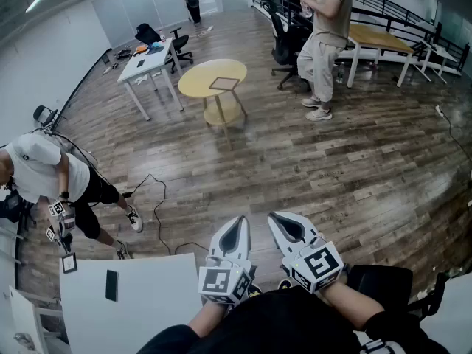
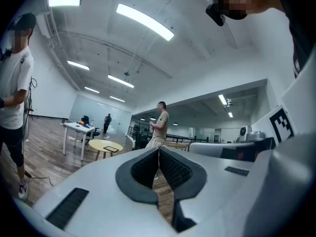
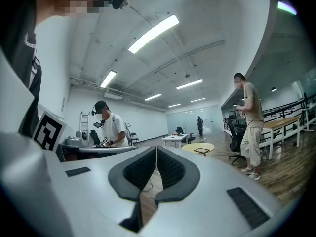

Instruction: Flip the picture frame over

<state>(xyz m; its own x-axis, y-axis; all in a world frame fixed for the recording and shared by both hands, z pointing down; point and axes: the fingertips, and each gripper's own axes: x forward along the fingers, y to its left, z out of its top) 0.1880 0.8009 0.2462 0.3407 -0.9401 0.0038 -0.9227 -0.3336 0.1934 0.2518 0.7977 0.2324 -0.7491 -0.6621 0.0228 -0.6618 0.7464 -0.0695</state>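
The picture frame [image 1: 223, 84] lies flat on a round yellow table [image 1: 199, 80] far across the room. It shows small in the left gripper view as the frame [image 2: 112, 147] and in the right gripper view as the frame [image 3: 201, 151]. My left gripper [image 1: 240, 218] and right gripper [image 1: 274, 214] are side by side close to my body, level and pointing toward that table. In its own view the left gripper [image 2: 158, 152] has its jaws together with nothing between them. The right gripper [image 3: 156, 149] is shut and empty too.
A person [image 1: 324, 35] stands right of the yellow table beside an office chair [image 1: 284, 46]. Another person [image 1: 44, 175] bends at the left over a white table [image 1: 155, 308] bearing a dark phone [image 1: 111, 285]. A white desk [image 1: 144, 63] stands far left. Cables [image 1: 155, 205] trail on the wood floor.
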